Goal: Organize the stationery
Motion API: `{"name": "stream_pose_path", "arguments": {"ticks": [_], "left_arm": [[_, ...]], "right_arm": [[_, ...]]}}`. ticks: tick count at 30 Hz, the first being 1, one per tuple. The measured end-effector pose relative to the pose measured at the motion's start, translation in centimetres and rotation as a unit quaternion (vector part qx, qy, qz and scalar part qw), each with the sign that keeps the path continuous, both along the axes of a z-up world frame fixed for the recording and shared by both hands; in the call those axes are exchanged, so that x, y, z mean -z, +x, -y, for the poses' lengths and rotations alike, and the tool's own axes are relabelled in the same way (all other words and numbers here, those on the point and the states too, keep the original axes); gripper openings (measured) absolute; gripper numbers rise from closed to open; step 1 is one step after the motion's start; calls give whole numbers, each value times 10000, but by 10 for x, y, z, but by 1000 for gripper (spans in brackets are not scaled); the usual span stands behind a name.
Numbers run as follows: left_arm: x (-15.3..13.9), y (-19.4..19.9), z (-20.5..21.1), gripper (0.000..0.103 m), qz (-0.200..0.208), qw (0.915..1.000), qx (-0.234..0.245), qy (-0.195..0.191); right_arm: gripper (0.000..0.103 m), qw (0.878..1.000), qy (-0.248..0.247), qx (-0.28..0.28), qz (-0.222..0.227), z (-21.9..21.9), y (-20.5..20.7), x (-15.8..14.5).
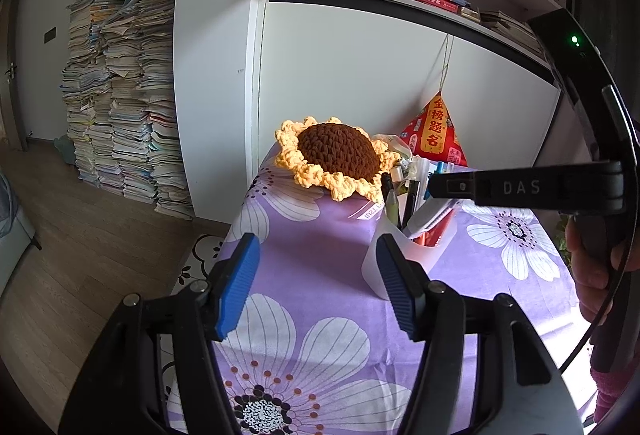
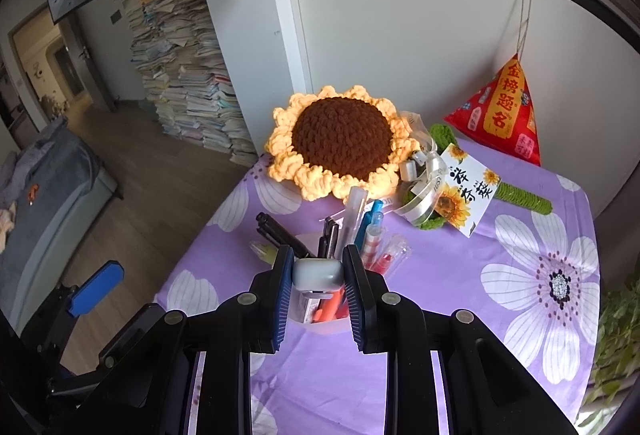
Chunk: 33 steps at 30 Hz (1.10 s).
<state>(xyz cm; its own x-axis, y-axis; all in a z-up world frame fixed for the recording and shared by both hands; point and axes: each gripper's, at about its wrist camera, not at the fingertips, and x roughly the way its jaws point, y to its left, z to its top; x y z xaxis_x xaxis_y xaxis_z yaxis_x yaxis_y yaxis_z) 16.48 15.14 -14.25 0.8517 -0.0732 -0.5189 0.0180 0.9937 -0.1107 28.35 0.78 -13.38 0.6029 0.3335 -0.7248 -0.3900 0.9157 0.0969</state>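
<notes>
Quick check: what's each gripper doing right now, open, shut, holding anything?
Left gripper: open, nothing between its jaws.
Right gripper: shut on a small rounded grey-white plastic object, above the translucent white pen cup.

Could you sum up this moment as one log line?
right gripper: fingers shut on grey eraser | above pen cup | left gripper: open, nothing between fingers | eraser not yet dropped

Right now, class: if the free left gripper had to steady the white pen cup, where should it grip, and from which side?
Grip the pen cup low on its bare wall, coming level from the near side. Pens bristle from the top and the right gripper holds an eraser above the mouth, so only the lower wall is free. The left gripper looks open wide enough.
</notes>
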Motion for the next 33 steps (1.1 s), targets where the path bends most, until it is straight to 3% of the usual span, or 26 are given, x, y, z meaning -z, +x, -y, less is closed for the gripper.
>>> {"name": "stream_pose_path", "arguments": {"ticks": [11,16,20,24,33], "left_arm": [[-1,0,-2,61,-7,10000,-31,-4],[0,1,1,62,-39,10000,11,-31],[1,-1,6,62,-49,9999,85,60],[1,0,6,64,-76,9999,84,48],[0,2,22,70,-133,9995,294,62]], "right_arm": [[26,9997,-217,-70,117,-4,-7,-3],[26,9980,-595,-128,149,-9,-12,-2],[26,9990,-400,-100,-160,-6,0,8],[26,9996,-215,21,-167,-1,2,9],[26,9993,-177,188,282,19,-17,-4]]}}
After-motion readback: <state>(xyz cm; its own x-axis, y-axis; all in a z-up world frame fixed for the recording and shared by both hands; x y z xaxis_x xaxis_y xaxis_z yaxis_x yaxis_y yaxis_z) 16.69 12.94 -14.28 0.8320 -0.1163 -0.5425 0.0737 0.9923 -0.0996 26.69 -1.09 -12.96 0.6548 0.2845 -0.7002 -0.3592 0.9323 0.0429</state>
